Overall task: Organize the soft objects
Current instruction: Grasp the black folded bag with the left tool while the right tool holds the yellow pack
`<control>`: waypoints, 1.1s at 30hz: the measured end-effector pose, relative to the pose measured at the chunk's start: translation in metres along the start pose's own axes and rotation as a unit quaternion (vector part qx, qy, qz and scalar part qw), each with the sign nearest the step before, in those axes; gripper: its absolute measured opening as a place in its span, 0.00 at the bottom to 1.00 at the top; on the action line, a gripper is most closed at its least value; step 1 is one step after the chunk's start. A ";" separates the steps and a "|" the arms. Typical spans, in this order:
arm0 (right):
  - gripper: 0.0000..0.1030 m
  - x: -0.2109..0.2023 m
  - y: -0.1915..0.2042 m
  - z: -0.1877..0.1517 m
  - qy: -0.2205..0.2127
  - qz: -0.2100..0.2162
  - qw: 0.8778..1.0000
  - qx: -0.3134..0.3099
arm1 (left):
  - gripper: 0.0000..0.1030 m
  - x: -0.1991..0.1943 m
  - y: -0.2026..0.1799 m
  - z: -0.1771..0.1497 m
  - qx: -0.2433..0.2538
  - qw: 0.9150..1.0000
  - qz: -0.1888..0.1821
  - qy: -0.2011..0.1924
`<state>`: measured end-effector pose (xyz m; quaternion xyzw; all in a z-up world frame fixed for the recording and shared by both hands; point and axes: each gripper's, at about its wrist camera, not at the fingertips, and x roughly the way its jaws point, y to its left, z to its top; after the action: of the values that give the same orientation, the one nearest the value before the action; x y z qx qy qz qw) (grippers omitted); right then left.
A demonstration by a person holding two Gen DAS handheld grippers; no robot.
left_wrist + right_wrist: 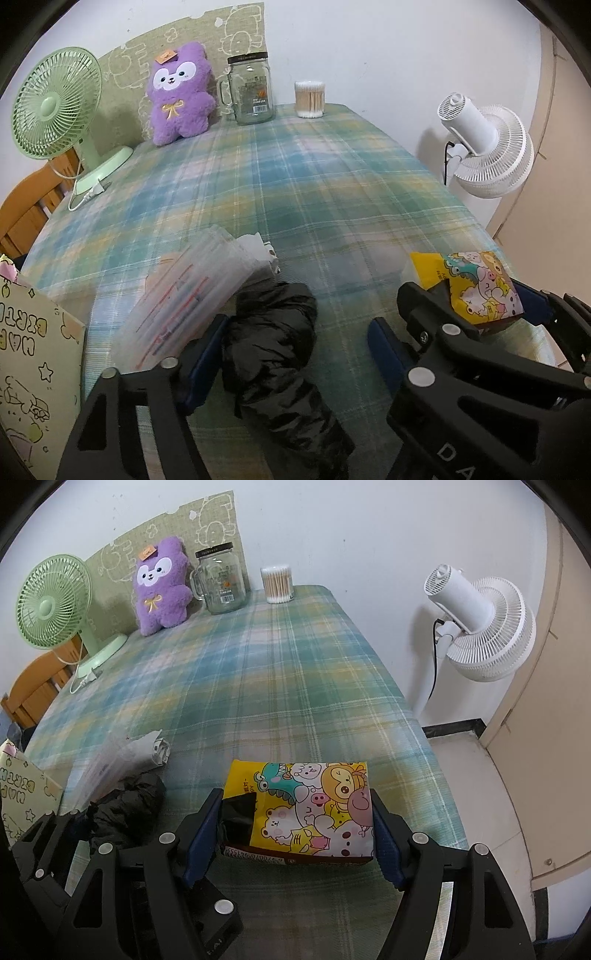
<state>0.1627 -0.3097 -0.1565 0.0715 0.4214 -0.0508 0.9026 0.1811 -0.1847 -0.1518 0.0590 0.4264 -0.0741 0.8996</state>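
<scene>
Plaid cloth is covering the surface (295, 686), which is filling most of both views. Standing beyond its right edge is a white fan (480, 627); a green fan (51, 602) is sitting at the far left corner. Leaning against the far wall is a purple plush toy (160, 587), with a glass jar (219, 581) and a tub of cotton swabs (277, 585) lined up to its right. At the near left, a cartoon-printed box (33, 362) is standing beside a clear plastic bag (184, 295). The right hand-held gripper (295, 830) is clamping a yellow cartoon tissue pack (314, 808) at the near edge, pads pressing both ends. The left hand-held gripper (295, 339) is standing apart around a black rolled bundle (273, 343), its left pad touching, its right pad clear.
</scene>
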 end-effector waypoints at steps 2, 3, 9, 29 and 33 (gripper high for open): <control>0.73 -0.002 0.001 -0.002 -0.001 -0.002 1.000 0.000 | 0.67 -0.002 -0.001 -0.002 0.002 1.000 0.000 -0.001; 0.73 -0.003 0.001 -0.003 -0.001 -0.001 1.000 0.000 | 0.65 -0.003 -0.001 -0.003 0.002 1.000 -0.001 -0.001; 0.73 -0.009 0.002 -0.008 0.000 0.001 1.000 0.003 | 0.54 -0.008 0.000 -0.008 0.002 1.000 -0.003 0.000; 0.73 -0.041 0.011 -0.023 -0.023 0.014 1.000 0.003 | 0.37 -0.039 0.006 -0.023 -0.012 1.000 -0.017 -0.015; 0.73 -0.050 0.011 -0.022 -0.029 0.015 0.999 0.003 | 0.37 -0.047 0.006 -0.022 -0.011 1.000 -0.016 -0.022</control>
<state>0.1158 -0.2940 -0.1308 0.0787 0.3934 -0.0406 0.9151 0.1357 -0.1715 -0.1293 0.0403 0.4079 -0.0850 0.9082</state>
